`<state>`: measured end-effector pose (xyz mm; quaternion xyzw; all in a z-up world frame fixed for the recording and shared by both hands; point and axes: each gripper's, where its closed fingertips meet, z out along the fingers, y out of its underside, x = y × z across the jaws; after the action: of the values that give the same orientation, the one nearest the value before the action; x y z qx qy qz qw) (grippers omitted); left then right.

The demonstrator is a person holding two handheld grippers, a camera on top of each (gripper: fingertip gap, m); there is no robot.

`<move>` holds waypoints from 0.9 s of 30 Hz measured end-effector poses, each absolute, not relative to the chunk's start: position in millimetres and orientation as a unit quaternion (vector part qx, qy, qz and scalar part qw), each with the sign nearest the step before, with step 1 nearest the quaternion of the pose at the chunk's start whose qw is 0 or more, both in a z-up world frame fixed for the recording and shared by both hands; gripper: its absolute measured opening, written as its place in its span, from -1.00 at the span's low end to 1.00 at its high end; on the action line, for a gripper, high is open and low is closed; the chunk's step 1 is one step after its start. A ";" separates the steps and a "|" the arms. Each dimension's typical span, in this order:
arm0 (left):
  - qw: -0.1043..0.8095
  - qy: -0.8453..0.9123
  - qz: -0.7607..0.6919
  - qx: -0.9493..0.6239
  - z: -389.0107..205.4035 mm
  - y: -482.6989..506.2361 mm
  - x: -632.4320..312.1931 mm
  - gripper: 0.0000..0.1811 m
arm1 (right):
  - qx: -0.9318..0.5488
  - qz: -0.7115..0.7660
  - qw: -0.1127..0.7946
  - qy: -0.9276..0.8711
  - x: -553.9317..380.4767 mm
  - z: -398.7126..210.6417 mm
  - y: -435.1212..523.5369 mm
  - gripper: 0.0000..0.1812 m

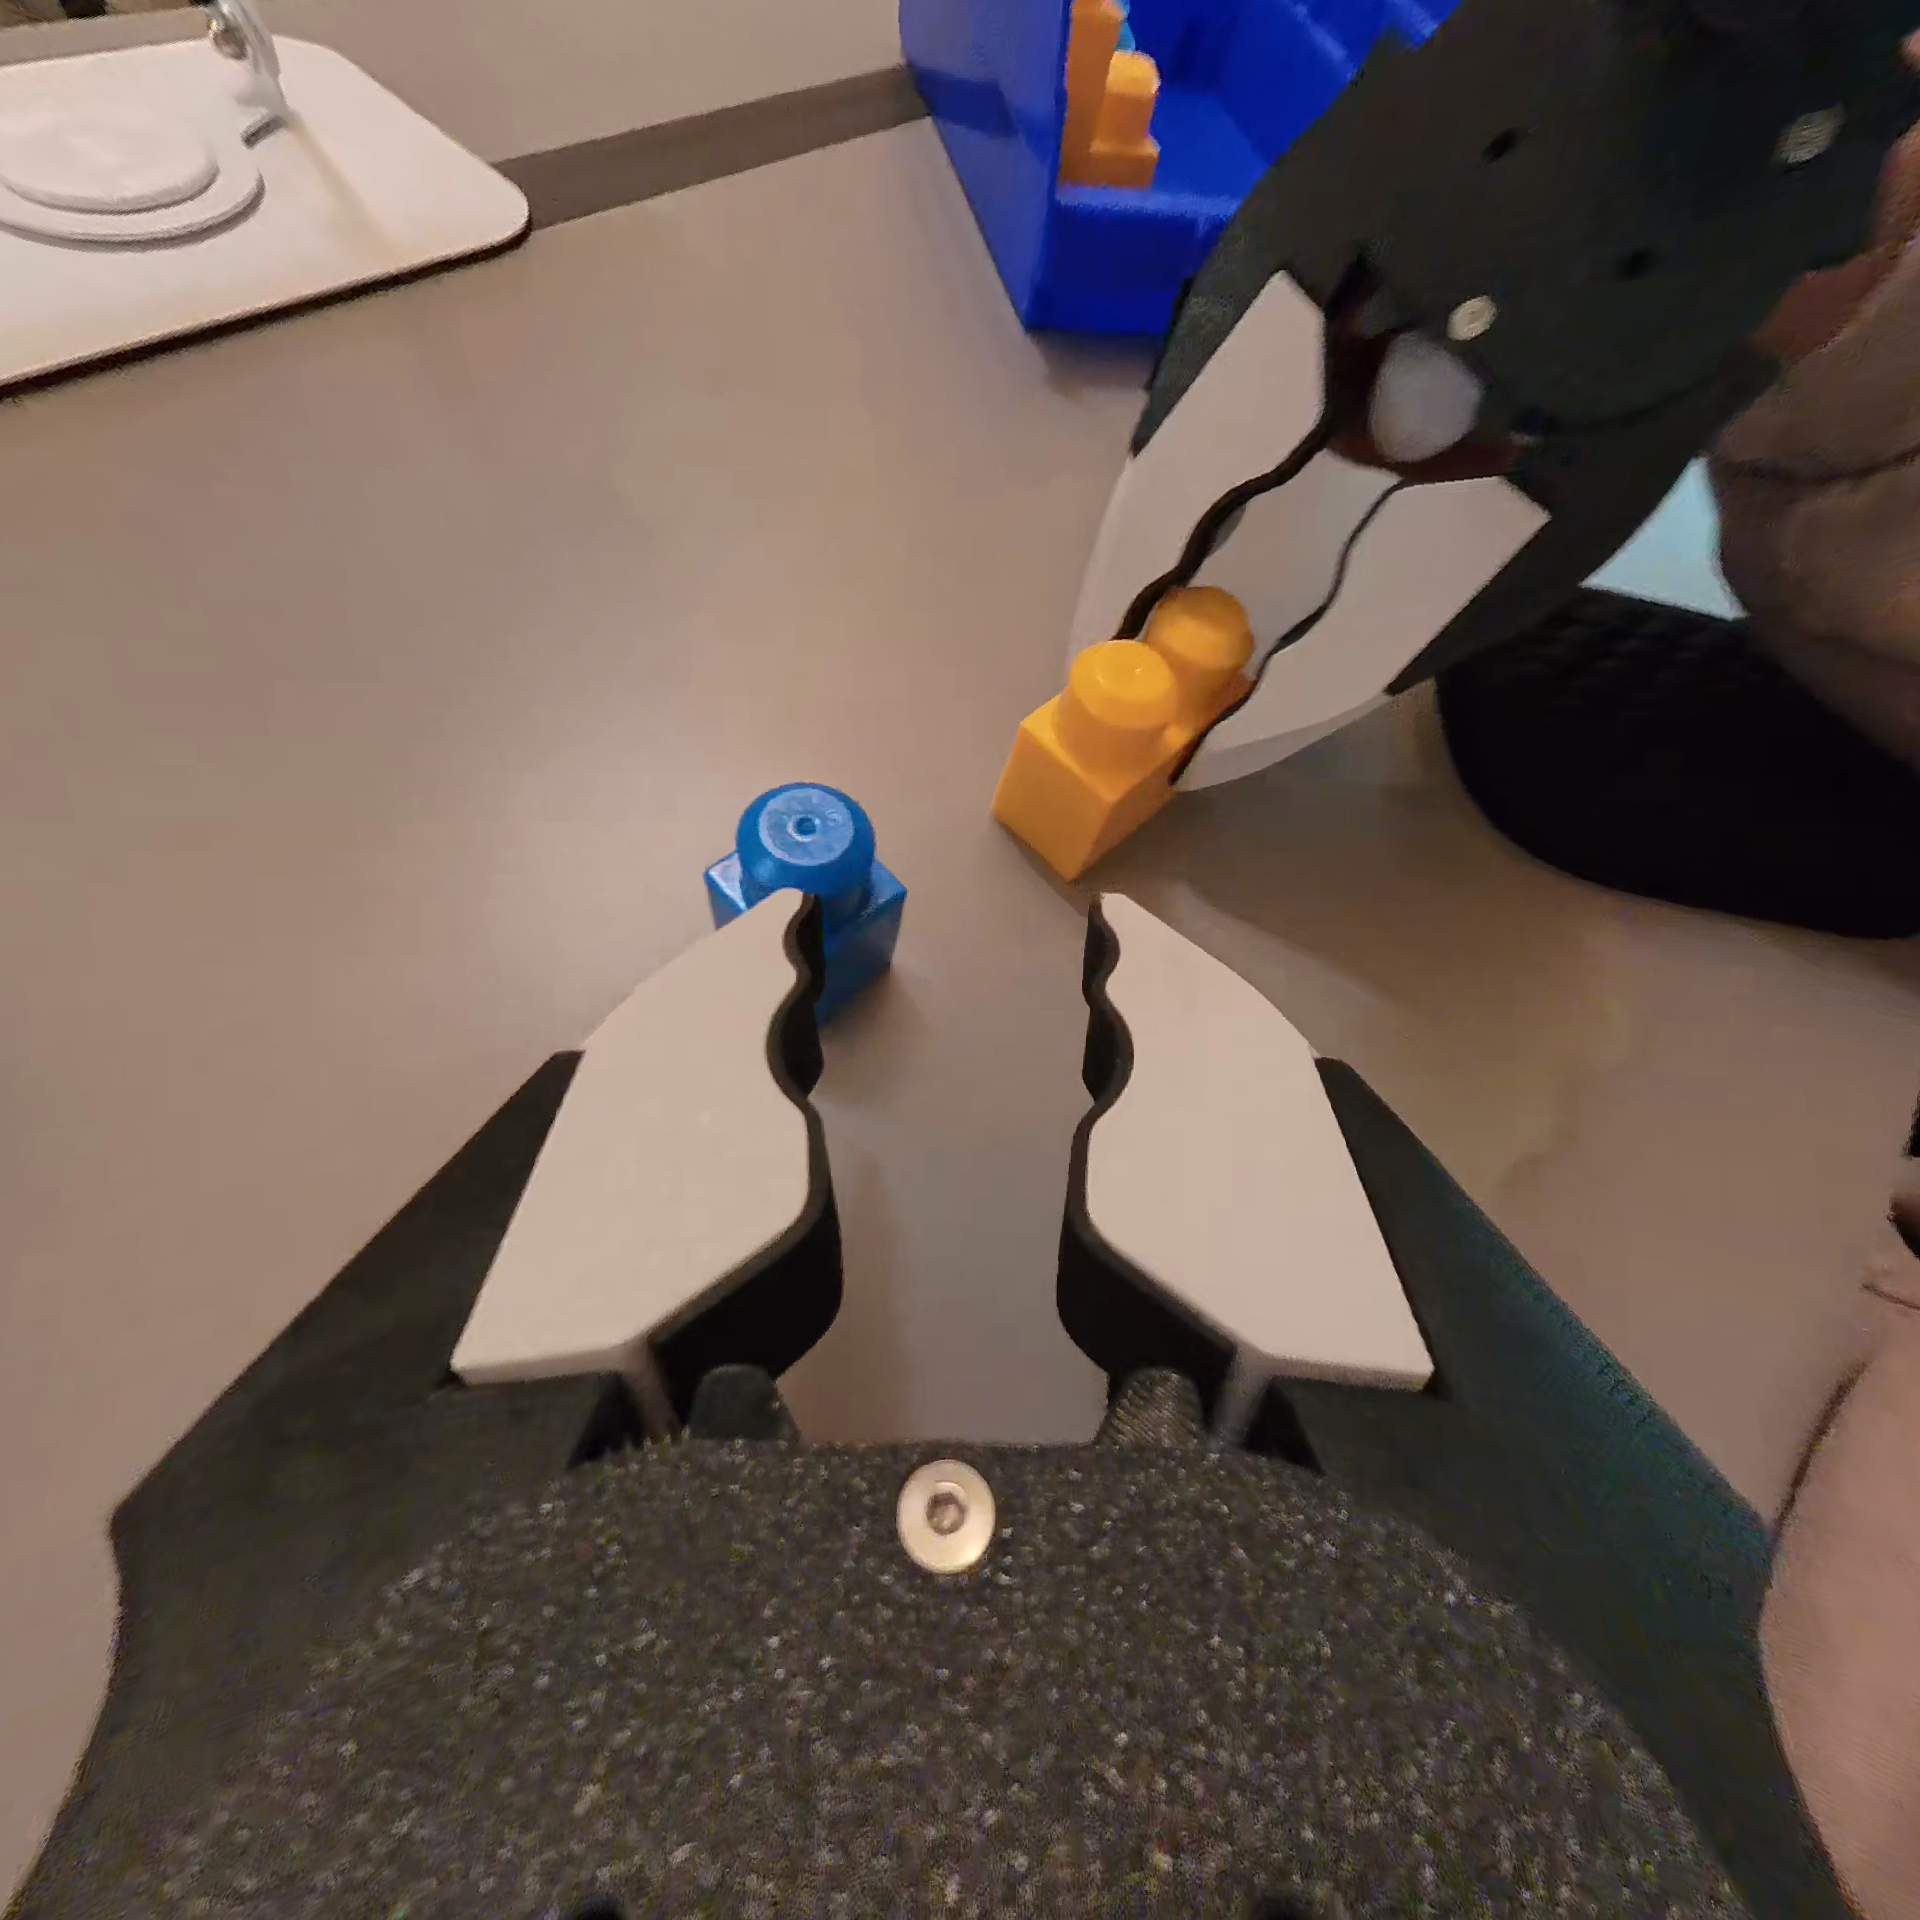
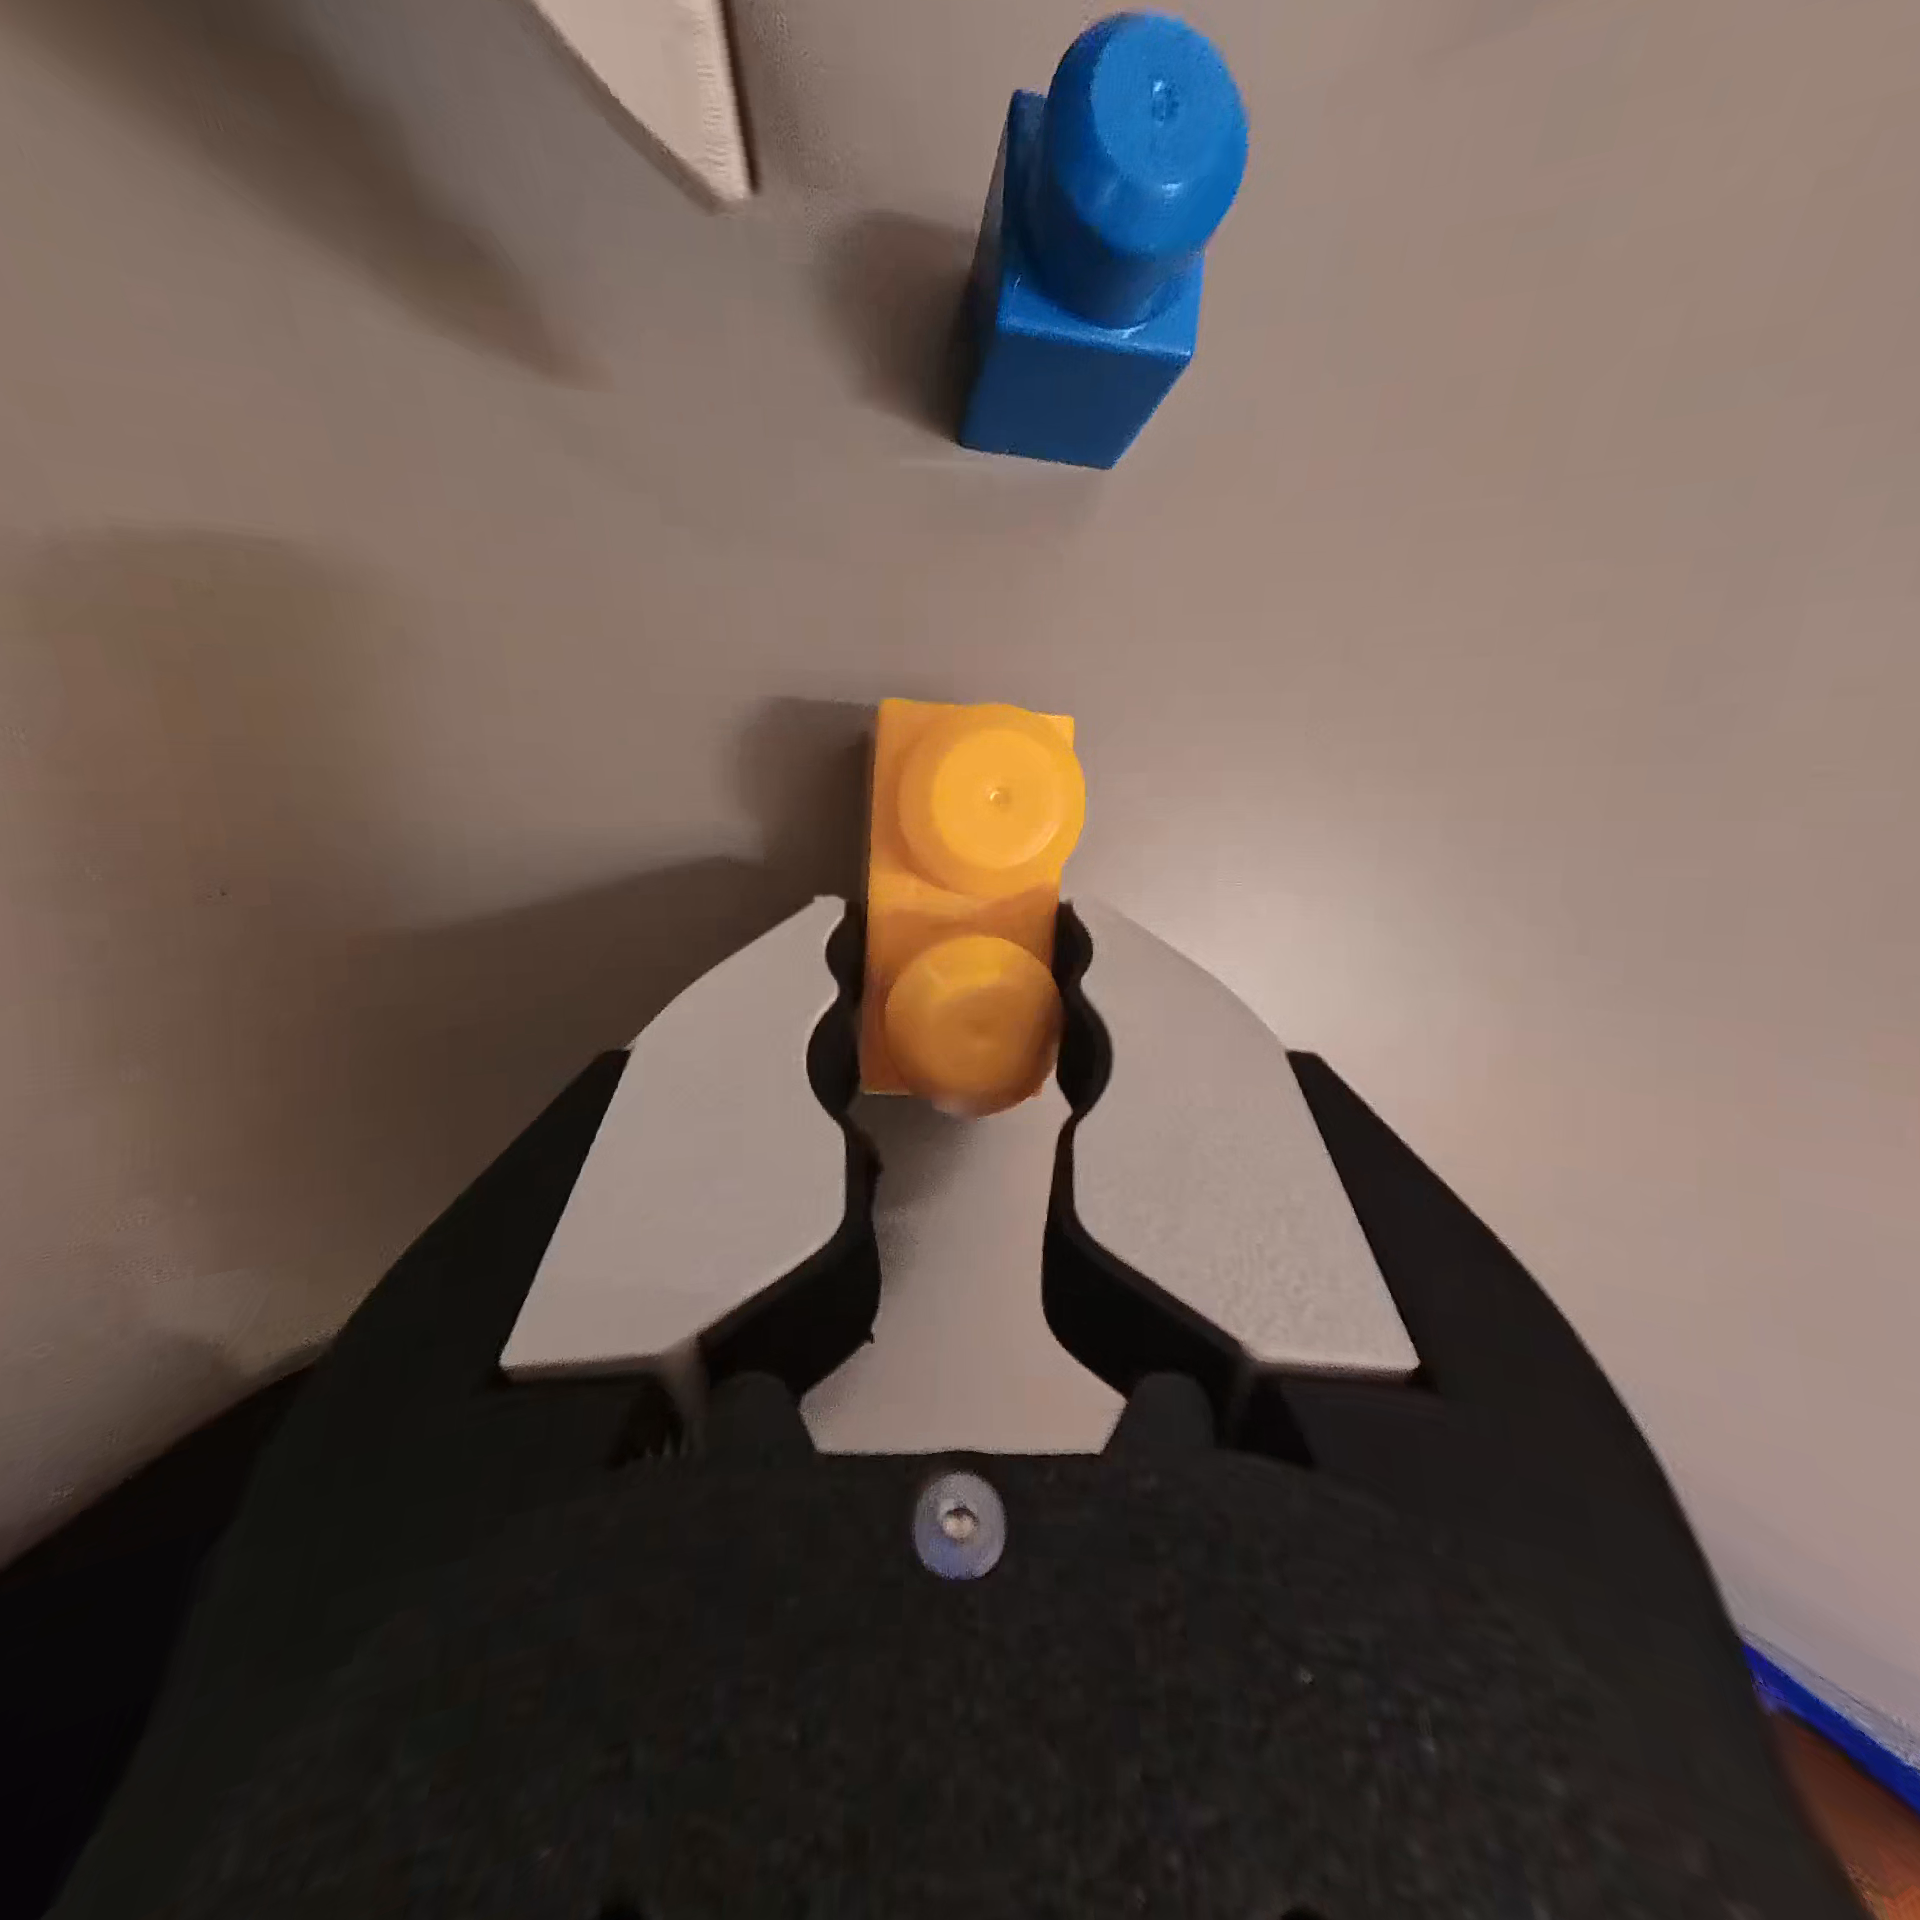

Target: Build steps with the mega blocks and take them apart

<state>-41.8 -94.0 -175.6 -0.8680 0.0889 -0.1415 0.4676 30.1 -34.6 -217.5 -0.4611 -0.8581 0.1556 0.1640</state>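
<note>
An orange two-stud block [image 1: 1081, 769] stands on the grey table [image 1: 520, 675]. My right gripper [image 2: 951, 920] is shut on the near half of the orange block [image 2: 977, 800], one finger on each side; it also shows in the left wrist view [image 1: 1195, 707], reaching in from the upper right. A blue single-stud block [image 1: 805, 847] stands upright a little left of the orange one, apart from it, and shows in the right wrist view [image 2: 1070, 364] too. My left gripper [image 1: 951, 914] is open and empty, its left finger [image 1: 675, 1122] just in front of the blue block, hiding its lower left part.
A blue bin [image 1: 997, 177] with orange blocks [image 1: 1117, 114] inside stands at the back, its edge [image 2: 1849, 1725] beside my right gripper. A white mat [image 1: 343, 208] lies at the back left. A dark object [image 1: 1662, 769] lies right. A left fingertip [image 2: 686, 104] shows in the right view. Tip to tip, the grippers are about 11 cm apart.
</note>
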 end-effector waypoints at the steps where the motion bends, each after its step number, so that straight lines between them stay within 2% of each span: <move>1: 0.477 0.088 -0.153 -0.861 -172.1 -95.8 -39.3 -0.47 | -0.465 0.162 0.161 -0.855 29.8 -216.9 -34.2 -0.62; 4: 0.509 0.088 -0.202 -0.832 -158.1 -101.2 -30.3 -0.43 | -0.463 0.262 0.178 -0.828 22.3 -196.6 -44.5 -0.62; 8: 0.556 0.098 -0.273 -0.779 -131.6 -107.5 -15.9 -0.39 | -0.400 0.493 0.245 -0.733 13.7 -129.4 -66.1 -0.62; 11: 0.593 0.114 -0.305 -0.736 -106.8 -111.2 -4.0 -0.39 | -0.353 0.610 0.248 -0.664 20.2 -94.5 -80.5 -0.62; 16: 0.629 0.145 -0.335 -0.686 -77.5 -115.0 16.3 -0.39 | -0.311 0.683 0.237 -0.617 18.3 -79.4 -107.1 -0.62; 24: 0.668 0.150 -0.310 -0.660 -61.3 -119.5 14.4 -0.60 | -0.288 0.727 0.232 -0.578 11.7 -66.2 -126.4 -0.62; 27: 0.669 0.152 -0.298 -0.663 -62.5 -122.5 10.9 -0.59 | -0.298 0.707 0.231 -0.598 9.1 -72.6 -128.2 -0.63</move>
<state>10.9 -122.5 -62.5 -0.6634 0.1524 -0.2975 0.6695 9.1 -128.2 -72.6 -0.2976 -0.5985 0.7072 0.2306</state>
